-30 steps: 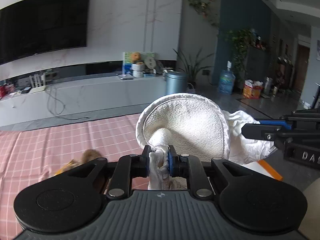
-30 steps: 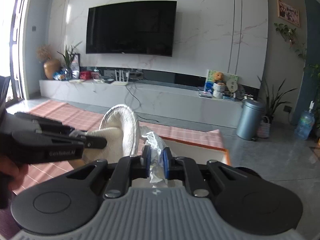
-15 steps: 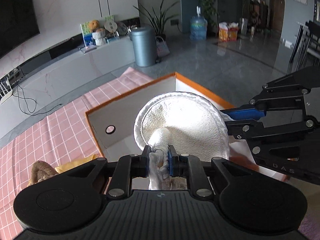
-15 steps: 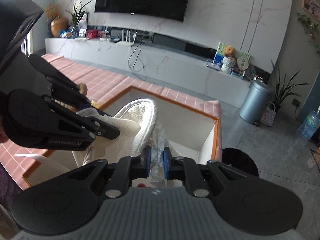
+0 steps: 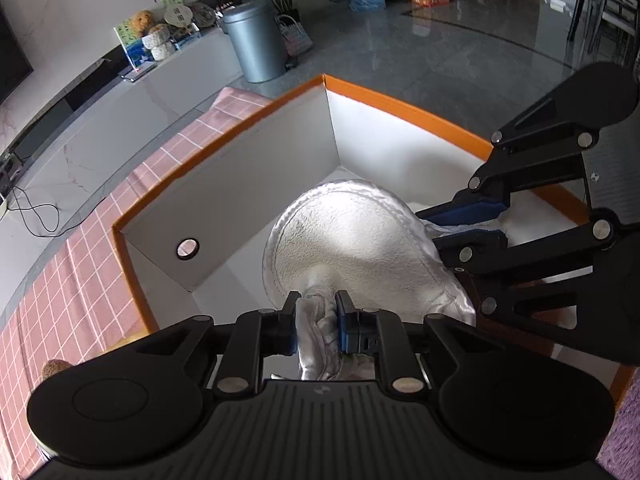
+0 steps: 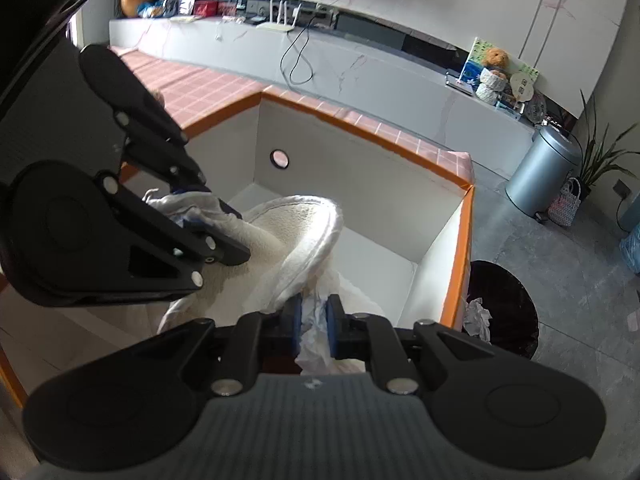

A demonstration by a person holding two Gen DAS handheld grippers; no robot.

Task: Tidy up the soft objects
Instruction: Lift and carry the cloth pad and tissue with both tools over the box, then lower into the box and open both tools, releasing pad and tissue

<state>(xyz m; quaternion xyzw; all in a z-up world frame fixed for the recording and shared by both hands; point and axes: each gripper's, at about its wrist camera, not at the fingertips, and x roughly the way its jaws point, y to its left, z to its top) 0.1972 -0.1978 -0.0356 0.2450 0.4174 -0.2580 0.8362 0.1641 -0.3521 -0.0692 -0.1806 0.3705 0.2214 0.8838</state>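
A white fluffy soft cloth item [image 5: 360, 248] with a stitched round edge hangs between both grippers over an open box [image 5: 248, 184] with white inner walls and an orange rim. My left gripper [image 5: 317, 322] is shut on one bunched end of it. My right gripper [image 6: 312, 322] is shut on the other end [image 6: 316, 320]. In the right wrist view the cloth [image 6: 292, 232] sags into the box [image 6: 360, 184]. Each gripper shows in the other's view, the right [image 5: 464, 220] and the left [image 6: 212, 216].
The box stands on a pink checked cloth [image 5: 80, 264]. A brown plush toy [image 5: 54, 368] lies left of the box. A black waste bin [image 6: 500, 308] with crumpled paper stands on the floor to the right. A grey pedal bin [image 6: 544, 168] stands further off.
Both grippers have tilted down and lowered the white cloth from above table height into the open box. Both stay shut on it.
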